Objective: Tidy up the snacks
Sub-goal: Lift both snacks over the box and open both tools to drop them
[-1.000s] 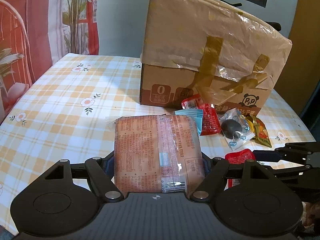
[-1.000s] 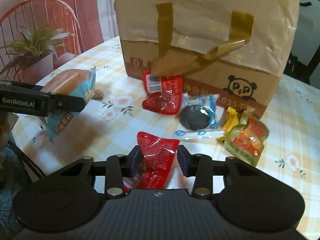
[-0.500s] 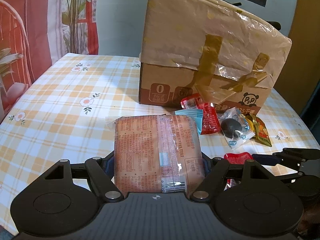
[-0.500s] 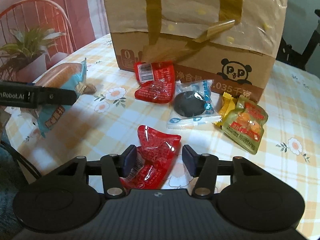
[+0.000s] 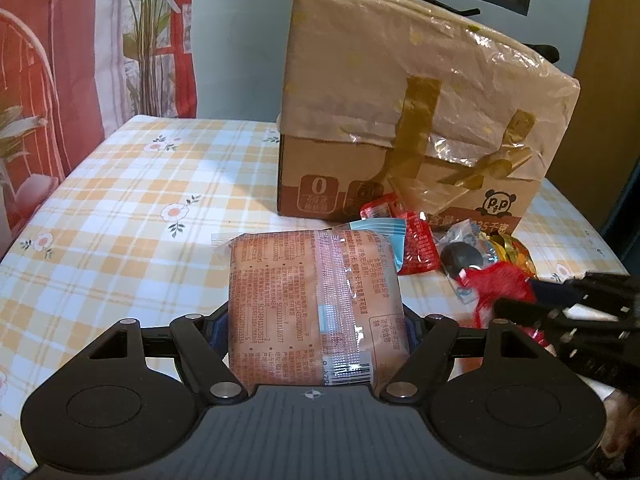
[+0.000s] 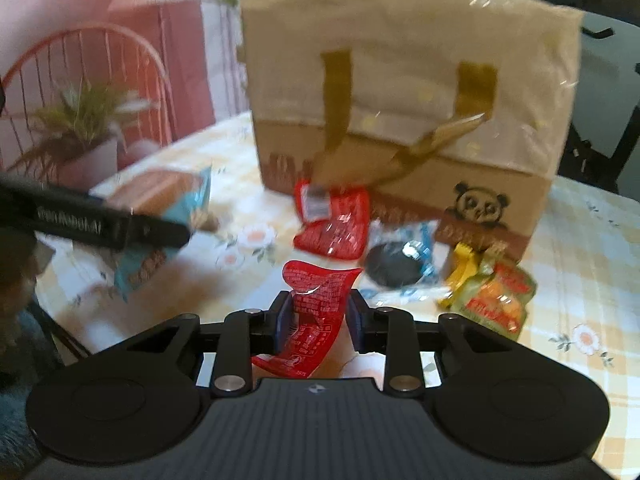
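Where half a second before it had straddled the red packet (image 6: pixel 316 312) loosely, the right gripper (image 6: pixel 316 316) pinched it.
Left gripper (image 5: pixel 316 320) clamped the bread pack (image 5: pixel 312 304) above the surface (image 5: pixel 120 220); right view was blurred.

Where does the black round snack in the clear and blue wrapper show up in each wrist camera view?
Left wrist view: black round snack, right of centre, beside the held bread pack.
Right wrist view: just right of centre, beyond the held red packet.
Shared landmark: the panda on the cardboard box.
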A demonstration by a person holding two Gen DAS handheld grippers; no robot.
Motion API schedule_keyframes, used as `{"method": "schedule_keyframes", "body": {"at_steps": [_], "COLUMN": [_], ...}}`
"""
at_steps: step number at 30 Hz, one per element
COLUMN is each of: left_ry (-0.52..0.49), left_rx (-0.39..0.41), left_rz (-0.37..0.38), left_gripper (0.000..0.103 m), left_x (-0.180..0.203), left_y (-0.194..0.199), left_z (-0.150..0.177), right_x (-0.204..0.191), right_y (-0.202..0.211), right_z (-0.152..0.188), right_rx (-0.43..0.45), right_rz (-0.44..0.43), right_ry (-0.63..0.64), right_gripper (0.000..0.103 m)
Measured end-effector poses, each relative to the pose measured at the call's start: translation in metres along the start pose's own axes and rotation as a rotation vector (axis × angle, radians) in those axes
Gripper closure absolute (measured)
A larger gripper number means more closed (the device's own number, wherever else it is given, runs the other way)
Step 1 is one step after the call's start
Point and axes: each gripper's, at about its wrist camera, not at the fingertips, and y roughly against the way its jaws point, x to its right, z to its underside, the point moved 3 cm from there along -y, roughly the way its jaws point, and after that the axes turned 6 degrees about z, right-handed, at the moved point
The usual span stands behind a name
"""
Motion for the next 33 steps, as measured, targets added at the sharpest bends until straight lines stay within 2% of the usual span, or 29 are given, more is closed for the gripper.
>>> {"method": "schedule_keyframes", "body": {"at_steps": [4,7,15,20,25,33], "left_ry": [-0.013,-0.058,-0.101,-0.098,-0.104,-0.120], "left_rx": [0.034,0.095,0.259,0.316,0.324,0.251], "left_rz": [-0.003,0.003,0.083,0.101,0.079,0.039], "left_gripper": [0.026,0.026,0.026,0.026,0.026,0.025], "left_x": [0.001,0.007,0.028,0.042,0.059,0.078], "left_y": [0.009,0.022,0.054,0.048,0.010,-0.043], "left_z": [-0.014,-0.036,-0.117,-0.173,-0.213,-0.241], "right_x": [0.011,0.019,0.044,0.060,0.084,0.121], "right_y": [0.015,0.030,0.061,0.066,0.049,0.006], "right_z": [-0.012,-0.030,-0.101,-0.146,-0.175,-0.192], "right_rx": [0.071,0.146,0.368,0.481,0.513,0.425], "right_rz": [0.012,0.021,0.045,0.097,0.144,0.233], "right_ry": [-0.031,-0.038,-0.038,0.016,0.042,0.008], "right_gripper": [0.072,0.072,0.072,0.071,0.071,0.071]}}
